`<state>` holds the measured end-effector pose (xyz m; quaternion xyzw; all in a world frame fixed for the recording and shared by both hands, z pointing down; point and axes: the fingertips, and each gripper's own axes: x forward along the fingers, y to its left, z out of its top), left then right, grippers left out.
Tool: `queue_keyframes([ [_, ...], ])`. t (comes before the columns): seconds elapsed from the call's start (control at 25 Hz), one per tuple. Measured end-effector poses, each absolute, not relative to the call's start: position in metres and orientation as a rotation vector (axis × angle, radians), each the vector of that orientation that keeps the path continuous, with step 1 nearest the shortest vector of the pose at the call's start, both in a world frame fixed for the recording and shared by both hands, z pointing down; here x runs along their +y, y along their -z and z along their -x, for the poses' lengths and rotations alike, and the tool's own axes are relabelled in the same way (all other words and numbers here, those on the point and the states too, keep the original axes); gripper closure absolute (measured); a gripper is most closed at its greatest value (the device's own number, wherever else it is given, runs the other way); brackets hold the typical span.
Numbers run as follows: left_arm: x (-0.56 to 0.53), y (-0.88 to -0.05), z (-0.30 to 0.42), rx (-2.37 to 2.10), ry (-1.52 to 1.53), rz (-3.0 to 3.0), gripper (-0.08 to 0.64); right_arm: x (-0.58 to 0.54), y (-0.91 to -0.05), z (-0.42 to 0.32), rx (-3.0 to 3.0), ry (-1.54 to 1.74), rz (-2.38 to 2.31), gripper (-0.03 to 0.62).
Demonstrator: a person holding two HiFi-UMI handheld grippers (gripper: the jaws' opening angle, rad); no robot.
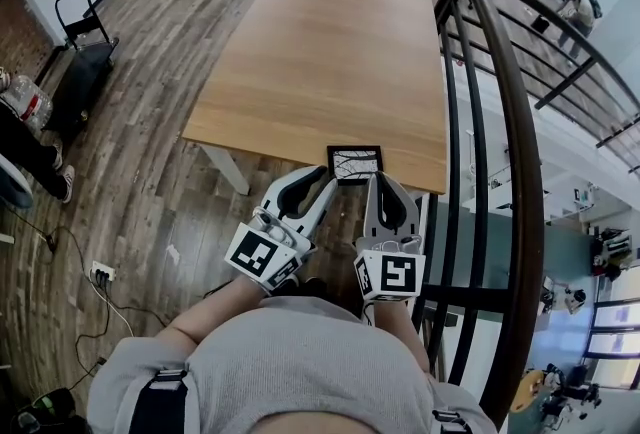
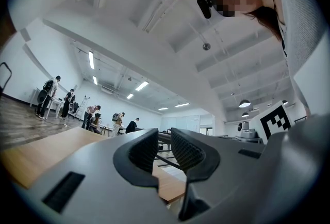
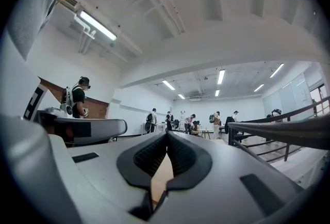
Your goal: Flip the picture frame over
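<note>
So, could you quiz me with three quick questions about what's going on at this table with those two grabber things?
1. True or false: the picture frame lies flat near the close edge of the table, just ahead of both grippers.
2. The right gripper has its jaws: A) wide apart; B) closed together with nothing in them; C) clamped on the frame.
3. Short answer: what sits between the jaws of the left gripper?

Key: 1 true. 2 B. 3 nothing; its jaws stand a little apart and empty.
</note>
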<state>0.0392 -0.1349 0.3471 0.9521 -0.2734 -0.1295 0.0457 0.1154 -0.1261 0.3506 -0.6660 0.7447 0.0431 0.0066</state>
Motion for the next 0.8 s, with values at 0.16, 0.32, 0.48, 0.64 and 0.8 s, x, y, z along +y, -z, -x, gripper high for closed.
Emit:
queue_keyframes([
  [0.16, -0.1363, -0.3481, -0.0388, -0.835, 0.391, -2.904, 0.480, -0.1268, -0.3496, -0.1143, 2.336, -0.138, 2.079, 0.575],
  [0.32, -0.1359, -0.3493, -0.0390, -0.838, 0.389, -2.903, 0.480, -0.1265, -0.3495, -0.1146, 2.336, -0.144, 2.073, 0.575],
  [0.48, -0.1375, -0.3494, -0.0385, -0.836, 0.394, -2.903, 0.480, -0.1281, -0.3491, -0.1122, 2.339, -0.144, 2.070, 0.575],
  [0.64, -0.1372, -0.3506, -0.0392, -0.836, 0.382, -2.909, 0.480, -0.1278, -0.3484, -0.1120, 2.338, -0.140, 2.069, 0.575],
  [0.8, -0.1386, -0.3502, -0.0400, -0.836, 0.378, -2.911, 0.480, -0.1296, -0.3470, -0.1118, 2.341, -0.144, 2.070, 0.575],
])
